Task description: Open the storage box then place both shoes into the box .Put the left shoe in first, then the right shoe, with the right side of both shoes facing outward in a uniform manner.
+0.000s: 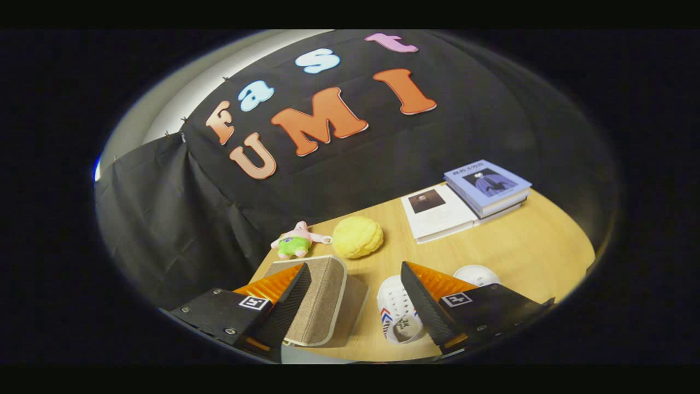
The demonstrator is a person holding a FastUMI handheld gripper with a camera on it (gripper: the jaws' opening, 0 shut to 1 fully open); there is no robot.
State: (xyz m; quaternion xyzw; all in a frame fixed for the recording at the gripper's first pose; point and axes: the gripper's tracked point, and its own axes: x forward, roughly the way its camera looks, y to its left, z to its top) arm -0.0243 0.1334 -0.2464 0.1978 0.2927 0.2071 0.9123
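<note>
1. The tool [355, 298] hangs above the wooden bench [525, 251] with its 2 fingers spread wide apart and nothing held between them.
2. The left finger [284, 293] sits over the storage box [322, 301], a tan fabric box with pale edging that lies on the bench near its left edge; its lid looks slightly raised, though how far it stands open cannot be told.
3. 1 white shoe [398, 317] with red and blue marks on its side lies in the gap between the fingers, just right of the box and touching or nearly touching the inner face of the right finger [424, 298].
4. A second white shoe [477, 273] peeks out just beyond the right finger, mostly covered by it; which shoe is the left and which the right cannot be told.
5. Beyond the fingers, toward the bench's far left corner, a small pink and green plush toy [295, 241] lies beside a round yellow bun-shaped object [357, 236]; the 2 are close but not clearly touching.
6. Along the bench's far edge, to the right of the yellow object, a white book [436, 214] lies flat, and just beside it 2 stacked books with a blue cover on top [488, 185] overlap its right side.
7. The rest of the bench, toward its right edge, shows bare wood.
</note>
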